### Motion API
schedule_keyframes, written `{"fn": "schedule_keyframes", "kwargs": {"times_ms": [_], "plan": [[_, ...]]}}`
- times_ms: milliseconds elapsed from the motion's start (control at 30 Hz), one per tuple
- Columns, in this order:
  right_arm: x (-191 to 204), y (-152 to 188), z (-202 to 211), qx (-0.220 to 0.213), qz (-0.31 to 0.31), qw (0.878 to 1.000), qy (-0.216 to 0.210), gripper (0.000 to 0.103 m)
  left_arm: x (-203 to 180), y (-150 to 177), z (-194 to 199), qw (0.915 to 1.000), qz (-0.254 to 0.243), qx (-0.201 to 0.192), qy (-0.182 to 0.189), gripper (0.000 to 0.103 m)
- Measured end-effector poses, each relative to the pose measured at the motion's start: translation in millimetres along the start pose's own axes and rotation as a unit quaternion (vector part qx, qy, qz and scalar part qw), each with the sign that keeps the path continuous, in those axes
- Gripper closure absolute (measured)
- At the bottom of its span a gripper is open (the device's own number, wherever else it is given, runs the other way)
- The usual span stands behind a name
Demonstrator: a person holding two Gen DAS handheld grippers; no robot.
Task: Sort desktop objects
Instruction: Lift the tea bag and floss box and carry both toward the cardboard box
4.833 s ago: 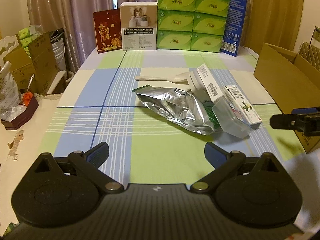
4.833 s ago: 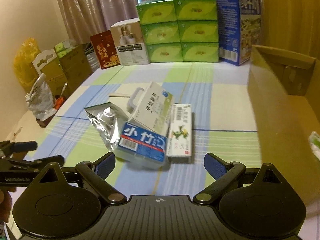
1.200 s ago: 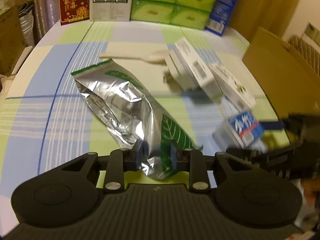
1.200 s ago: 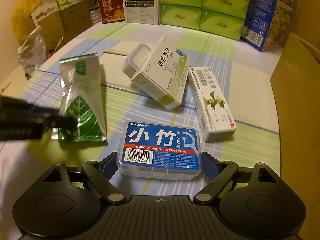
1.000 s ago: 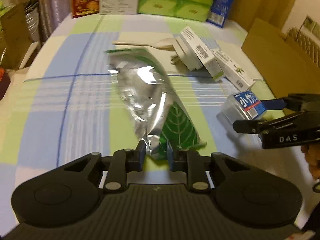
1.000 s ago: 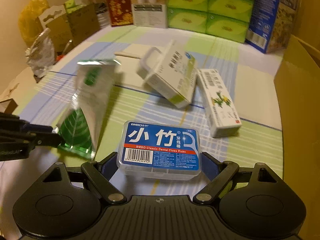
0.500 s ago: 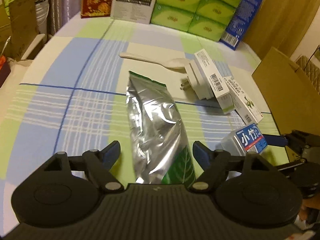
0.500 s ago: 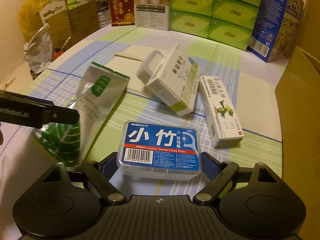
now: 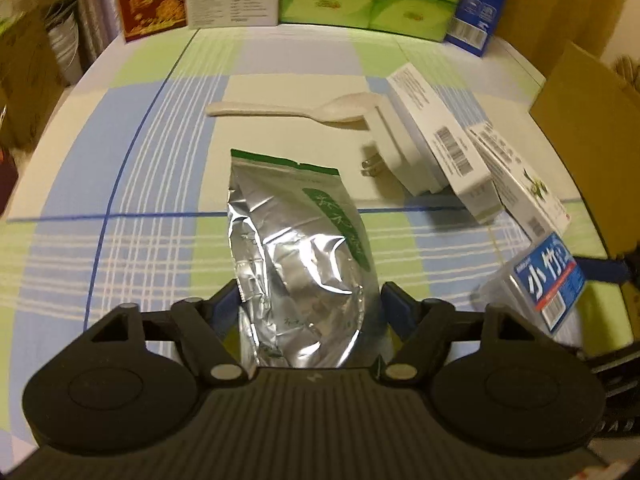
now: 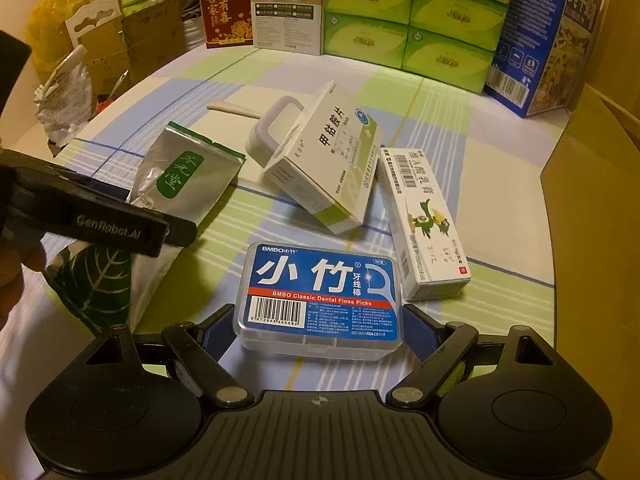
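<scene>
My left gripper [image 9: 310, 304] has its jaws on either side of the silver foil pouch [image 9: 300, 248], which lies flat on the checked tablecloth. The jaws touch the pouch's edges. The pouch also shows in the right wrist view [image 10: 176, 184], partly behind the left gripper's body [image 10: 92, 220]. My right gripper [image 10: 318, 328] is shut on the clear floss pick box with a blue label [image 10: 320, 296] and holds it above the cloth. That box also shows in the left wrist view [image 9: 548, 276].
A white spoon [image 9: 296, 110], a white charger plug [image 9: 396, 152], a white medicine box [image 10: 324, 160] and a long white carton [image 10: 424, 224] lie mid-table. A cardboard box [image 10: 592, 208] stands at the right. Green tissue packs [image 10: 412, 16] and other boxes line the far edge.
The left gripper lifted the pouch by its end, laid it flat and let go. Its jaws have since closed in around the pouch's sides. The right gripper keeps holding the floss box.
</scene>
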State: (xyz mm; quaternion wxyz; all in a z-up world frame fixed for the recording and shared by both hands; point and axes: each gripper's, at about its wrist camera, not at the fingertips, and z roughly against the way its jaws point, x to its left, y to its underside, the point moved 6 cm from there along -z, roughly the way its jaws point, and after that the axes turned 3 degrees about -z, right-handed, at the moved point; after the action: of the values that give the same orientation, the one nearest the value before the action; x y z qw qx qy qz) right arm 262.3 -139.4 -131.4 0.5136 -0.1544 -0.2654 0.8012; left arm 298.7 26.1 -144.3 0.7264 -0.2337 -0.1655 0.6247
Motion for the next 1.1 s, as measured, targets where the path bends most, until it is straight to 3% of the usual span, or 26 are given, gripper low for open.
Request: {"fn": "schedule_keyframes", "kwargs": {"times_ms": [67, 267, 433, 533, 667, 833, 1033, 1100], "plan": [[-2, 2, 2, -0.001, -0.008, 1.000, -0.001, 0.019, -5, 4, 5, 0.9999, -0.003, 0.004, 0.014, 0.050], [-15, 15, 19, 0.004, -0.047, 0.999, -0.016, 0.019, -37, 37, 32, 0.9983, -0.024, 0.028, 0.045, 0.053], [-21, 37, 51, -0.008, -0.050, 0.999, -0.002, 0.019, -62, 83, 65, 0.9957, -0.040, 0.035, 0.076, 0.054], [-18, 58, 68, -0.009, -0.050, 0.999, 0.000, 0.019, -69, 104, 79, 0.9945, -0.044, 0.040, 0.086, 0.049], [-14, 83, 75, 0.003, -0.047, 0.999, 0.004, 0.019, -71, 119, 86, 0.9945, -0.059, 0.046, 0.073, 0.030], [-10, 94, 71, 0.008, -0.019, 0.999, 0.026, 0.019, -72, 116, 81, 0.9945, -0.059, 0.050, 0.070, 0.027], [-3, 97, 66, 0.004, 0.020, 0.999, 0.049, 0.019, -91, 119, 73, 0.9896, -0.131, 0.050, 0.031, 0.015], [-2, 97, 64, 0.004, 0.026, 0.998, 0.050, 0.019, -91, 118, 71, 0.9903, -0.127, 0.050, 0.030, 0.016]]}}
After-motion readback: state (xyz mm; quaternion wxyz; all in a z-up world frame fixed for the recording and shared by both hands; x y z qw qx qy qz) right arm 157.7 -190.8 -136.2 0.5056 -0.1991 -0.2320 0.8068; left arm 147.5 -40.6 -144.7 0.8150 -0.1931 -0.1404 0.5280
